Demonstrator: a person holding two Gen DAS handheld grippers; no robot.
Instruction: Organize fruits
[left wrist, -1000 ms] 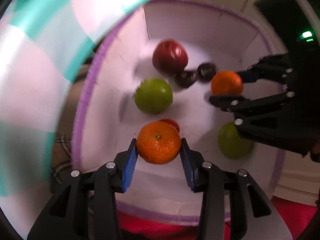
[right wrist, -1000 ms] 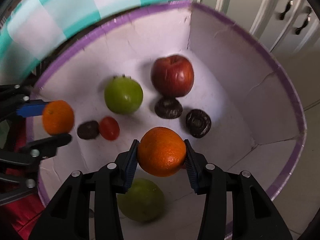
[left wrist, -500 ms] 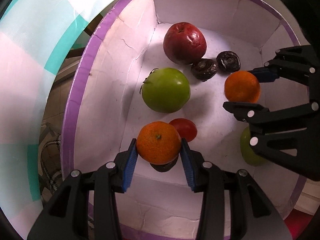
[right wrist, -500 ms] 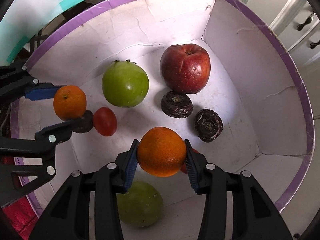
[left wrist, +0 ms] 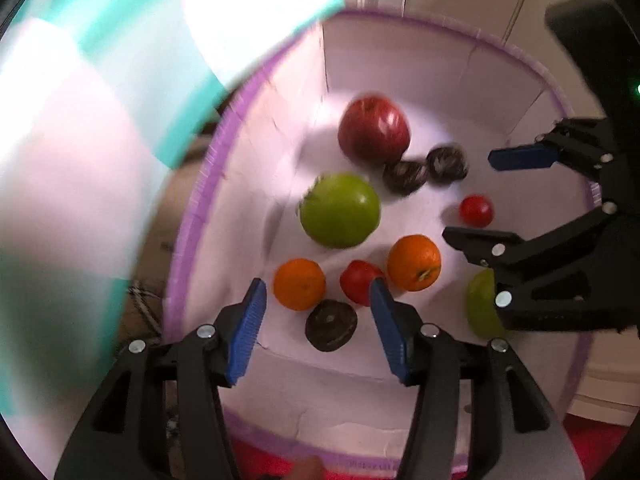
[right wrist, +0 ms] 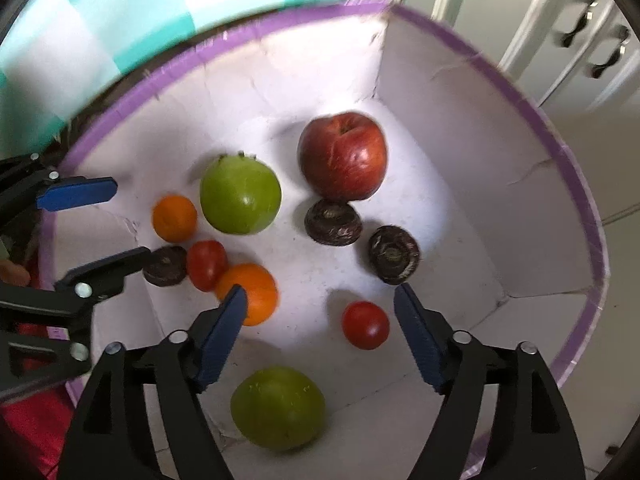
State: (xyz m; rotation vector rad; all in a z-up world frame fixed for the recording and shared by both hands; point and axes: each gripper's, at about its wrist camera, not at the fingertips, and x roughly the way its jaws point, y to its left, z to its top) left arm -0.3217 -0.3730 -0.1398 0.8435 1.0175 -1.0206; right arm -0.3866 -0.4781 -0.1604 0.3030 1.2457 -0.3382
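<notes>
A white box with a purple rim point(left wrist: 192, 216) point(right wrist: 560, 140) holds the fruit. My left gripper point(left wrist: 318, 320) hangs over it with its jaws opening and nothing between the pads. One orange point(left wrist: 299, 284) lies on the floor below, beside a tomato point(left wrist: 360, 282) and a dark fruit point(left wrist: 331, 330). My right gripper point(right wrist: 320, 328) is also opening, empty. A second orange point(right wrist: 250, 294) rests on the floor partly behind its left finger. Each gripper shows in the other's view, the left gripper point(right wrist: 100, 230) and the right gripper point(left wrist: 500, 198).
Inside the box also lie a red apple point(right wrist: 344, 156), a green apple point(right wrist: 240, 196), another green fruit point(right wrist: 278, 408), two dark fruits point(right wrist: 333, 222) and a small tomato point(right wrist: 365, 325). A teal-and-white checked surface point(left wrist: 100, 120) rises on the left. White cabinet doors point(right wrist: 580, 40) stand behind.
Both grippers have opened and let go of their oranges, which now lie on the box floor. The left gripper has drawn back up from the box.
</notes>
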